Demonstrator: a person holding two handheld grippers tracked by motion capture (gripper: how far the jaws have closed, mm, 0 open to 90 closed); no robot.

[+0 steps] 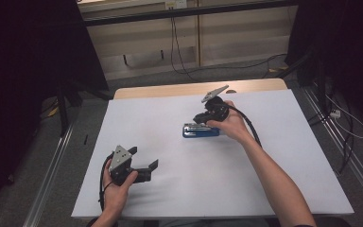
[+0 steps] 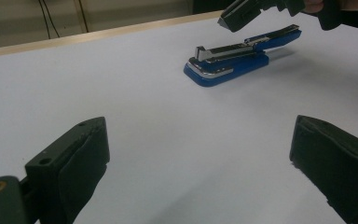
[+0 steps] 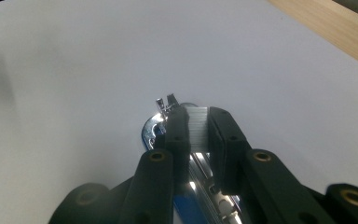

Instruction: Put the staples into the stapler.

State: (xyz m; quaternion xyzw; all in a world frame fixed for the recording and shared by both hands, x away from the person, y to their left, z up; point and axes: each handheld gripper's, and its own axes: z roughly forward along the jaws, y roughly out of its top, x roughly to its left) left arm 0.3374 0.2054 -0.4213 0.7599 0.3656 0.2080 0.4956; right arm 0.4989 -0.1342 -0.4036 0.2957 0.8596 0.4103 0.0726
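Left gripper [image 1: 147, 166] near table [image 1: 274, 189] front-left corner, jaws spread, nothing between. Right gripper [image 3: 198, 130] clamps staple strip [image 3: 198, 122] over blue stapler [image 1: 201, 130]; stapler long axis parallel to front edge.

white-topped table [image 1: 264, 179], wooden far edge. blue stapler [image 1: 201, 130] lies flat on it, directly under the right gripper [image 1: 203, 124], apparently opened.

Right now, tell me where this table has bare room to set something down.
Bare patches: the left half between the left gripper and the table far edge; and the right side beyond the forearm. Crowded only mid-table, where the right gripper hovers over the blue stapler.
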